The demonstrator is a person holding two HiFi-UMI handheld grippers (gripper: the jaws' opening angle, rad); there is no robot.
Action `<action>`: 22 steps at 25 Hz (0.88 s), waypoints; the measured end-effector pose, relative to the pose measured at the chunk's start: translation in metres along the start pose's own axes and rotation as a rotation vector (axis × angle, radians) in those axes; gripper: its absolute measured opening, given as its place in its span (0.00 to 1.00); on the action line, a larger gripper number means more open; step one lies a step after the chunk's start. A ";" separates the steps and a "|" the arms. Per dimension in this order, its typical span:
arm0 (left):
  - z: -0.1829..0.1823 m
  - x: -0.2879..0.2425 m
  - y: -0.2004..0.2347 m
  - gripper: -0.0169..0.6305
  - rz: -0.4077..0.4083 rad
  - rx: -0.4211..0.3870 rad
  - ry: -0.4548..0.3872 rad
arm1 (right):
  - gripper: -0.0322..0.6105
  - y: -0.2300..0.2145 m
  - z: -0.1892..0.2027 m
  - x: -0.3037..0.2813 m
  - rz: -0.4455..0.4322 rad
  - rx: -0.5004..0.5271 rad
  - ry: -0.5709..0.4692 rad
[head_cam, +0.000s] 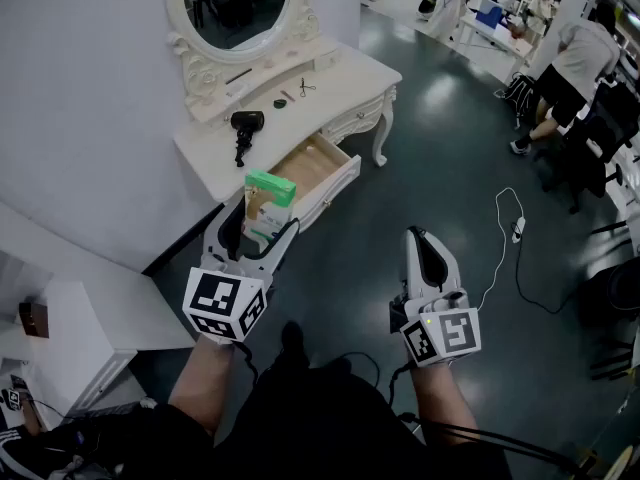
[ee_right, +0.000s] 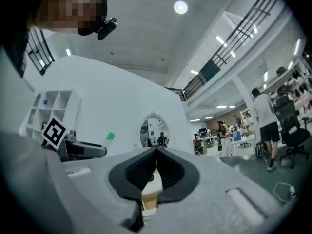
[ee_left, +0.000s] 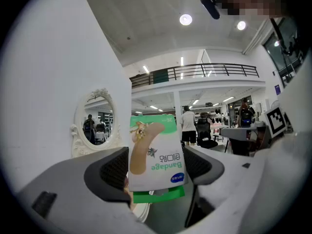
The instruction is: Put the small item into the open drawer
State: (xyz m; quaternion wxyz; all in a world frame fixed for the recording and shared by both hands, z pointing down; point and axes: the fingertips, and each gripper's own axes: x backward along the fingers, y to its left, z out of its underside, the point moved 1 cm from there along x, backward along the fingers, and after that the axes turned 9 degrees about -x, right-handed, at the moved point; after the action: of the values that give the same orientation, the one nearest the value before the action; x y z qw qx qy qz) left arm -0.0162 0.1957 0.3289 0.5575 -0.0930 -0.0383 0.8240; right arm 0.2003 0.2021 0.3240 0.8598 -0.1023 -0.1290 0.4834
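Note:
A green and white bandage box (head_cam: 271, 191) stands upright in the air, and my left gripper (head_cam: 265, 220) is shut on it. In the left gripper view the box (ee_left: 157, 155) fills the gap between the two dark pads of that gripper (ee_left: 157, 168). Just beyond it is the open wooden drawer (head_cam: 318, 163) of the white dressing table (head_cam: 345, 73). My right gripper (head_cam: 418, 238) hangs over the dark floor to the right. Its jaws (ee_right: 156, 156) are shut with nothing between them.
On the table top lie a black hair dryer (head_cam: 244, 128), scissors (head_cam: 306, 87) and a small dark item (head_cam: 281, 103), below an oval mirror (head_cam: 238, 3). A white cable (head_cam: 505, 238) trails over the floor. A person (head_cam: 575, 63) stands far right. A white shelf unit (head_cam: 80, 328) is at lower left.

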 end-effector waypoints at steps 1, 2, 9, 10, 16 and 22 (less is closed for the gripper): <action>-0.001 0.001 0.000 0.56 0.010 -0.006 -0.001 | 0.05 0.001 0.000 -0.001 -0.002 0.004 0.000; -0.001 0.001 0.001 0.56 0.018 -0.011 -0.003 | 0.05 0.002 0.000 -0.002 -0.004 0.010 0.001; 0.004 0.001 0.027 0.56 0.013 0.014 -0.015 | 0.05 0.016 0.009 -0.026 -0.007 0.025 0.016; 0.007 0.000 0.033 0.56 0.014 0.021 -0.015 | 0.05 0.021 0.011 -0.032 -0.010 0.032 0.021; 0.018 -0.016 0.072 0.56 0.061 0.044 -0.028 | 0.08 0.041 0.016 -0.072 0.000 0.041 0.020; 0.037 -0.036 0.130 0.56 0.112 0.078 -0.042 | 0.23 0.067 0.019 -0.121 0.034 0.086 0.029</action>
State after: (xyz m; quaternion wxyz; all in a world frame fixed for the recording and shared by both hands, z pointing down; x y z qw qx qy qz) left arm -0.1289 0.1148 0.3472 0.5127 -0.0558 -0.0127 0.8566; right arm 0.0792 0.1337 0.3073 0.8568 -0.0744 -0.0940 0.5015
